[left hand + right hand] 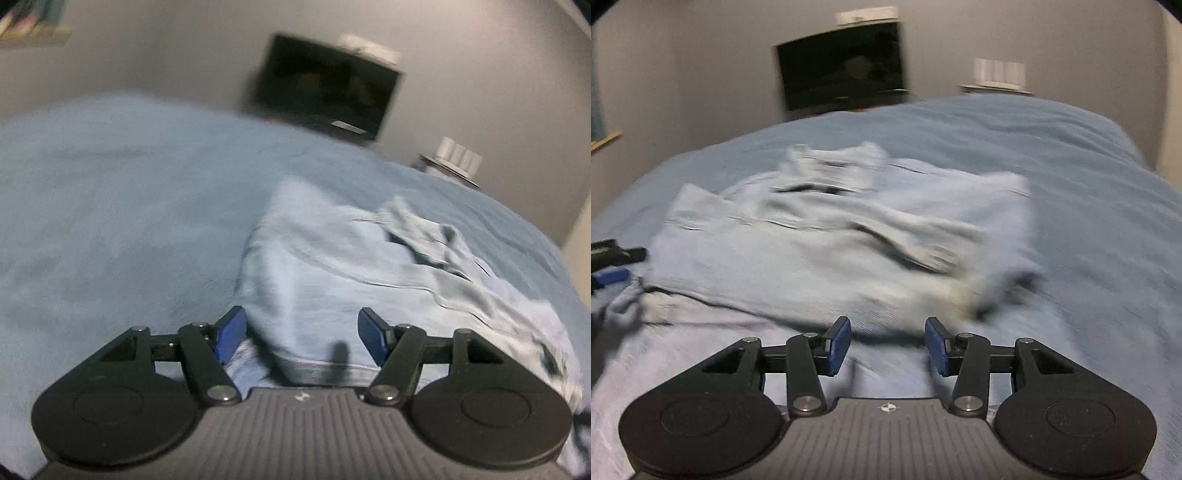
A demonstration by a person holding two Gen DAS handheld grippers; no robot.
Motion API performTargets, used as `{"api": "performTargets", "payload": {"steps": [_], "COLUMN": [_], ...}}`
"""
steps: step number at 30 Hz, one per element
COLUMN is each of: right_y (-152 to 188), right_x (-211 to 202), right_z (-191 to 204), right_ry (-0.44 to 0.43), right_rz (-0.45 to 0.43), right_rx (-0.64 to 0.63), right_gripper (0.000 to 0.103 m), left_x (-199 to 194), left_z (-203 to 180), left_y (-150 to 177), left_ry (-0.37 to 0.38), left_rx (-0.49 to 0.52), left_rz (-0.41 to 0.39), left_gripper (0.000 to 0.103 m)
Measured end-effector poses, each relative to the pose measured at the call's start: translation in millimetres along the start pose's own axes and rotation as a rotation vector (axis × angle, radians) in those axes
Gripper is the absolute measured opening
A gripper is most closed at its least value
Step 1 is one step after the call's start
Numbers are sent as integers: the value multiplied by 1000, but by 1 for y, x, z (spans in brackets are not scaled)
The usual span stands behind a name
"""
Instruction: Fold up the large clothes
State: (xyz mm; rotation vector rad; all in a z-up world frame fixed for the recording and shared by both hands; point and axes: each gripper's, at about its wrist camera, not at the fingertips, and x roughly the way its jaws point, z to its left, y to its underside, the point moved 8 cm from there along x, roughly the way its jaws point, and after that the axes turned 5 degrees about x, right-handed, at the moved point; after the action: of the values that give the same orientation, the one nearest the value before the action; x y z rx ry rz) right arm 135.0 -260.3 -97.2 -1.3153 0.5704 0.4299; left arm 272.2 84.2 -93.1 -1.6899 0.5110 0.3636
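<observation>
**Two claws spread, one half-folded shirt dead ahead of both**

Both views are pretty smeared, so take the fine detail with salt. The pale blue cotton shirt (827, 236) is lying on the darker blue fleece bedspread (1071, 166), partly folded, with what looks like a sleeve or collar bunched across its top. From my right claw (887, 345) the shirt sits straight in front and slightly left, its long side running across the view, left to right. That claw's blue pads stand apart and there's nothing between them, just fabric below and ahead. The near hem looks like the closest edge, just past the fingertips.

My left claw (302, 338) is wider apart and right over the shirt's near corner (295, 280). Cloth shows between the pads, but they don't look like they're pressing on it, so I'd call it unclamped. In the right view the left claw shows at the far left edge (609, 266), just beside a loose bit of fabric.

My guess is the next fold means picking up the near edge on both sides. The left claw is nearer to its corner; the right needs to come down on the hem in front of it.

Nothing's really in the way on the bed. A dark flat television screen (842, 66) sits against the grey wall well behind, with some white containers (458, 157) off to the side, all well apart from the shirt.
</observation>
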Motion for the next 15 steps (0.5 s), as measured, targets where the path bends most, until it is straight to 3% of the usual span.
{"api": "performTargets", "payload": {"steps": [3,7,10,12,15], "right_y": [-13,-24,-12,-1,5], "right_x": [3,20,34,45,57], "right_z": [-2,30,32,25,20], "right_ry": [1,-20,1,41,6], "right_rz": [-83,-203,-178,-127,-126], "right_rx": [55,-87,-144,-176,-171], "right_gripper": [49,47,47,47,47], "left_x": [-6,2,20,27,32], "left_z": [-29,-56,-54,-48,-49], "left_y": [-1,15,31,35,40], "left_ry": [-7,112,91,103,98], "left_rx": [173,257,262,231,234], "left_rz": [-40,27,112,128,127], "left_gripper": [65,65,65,67,71]}}
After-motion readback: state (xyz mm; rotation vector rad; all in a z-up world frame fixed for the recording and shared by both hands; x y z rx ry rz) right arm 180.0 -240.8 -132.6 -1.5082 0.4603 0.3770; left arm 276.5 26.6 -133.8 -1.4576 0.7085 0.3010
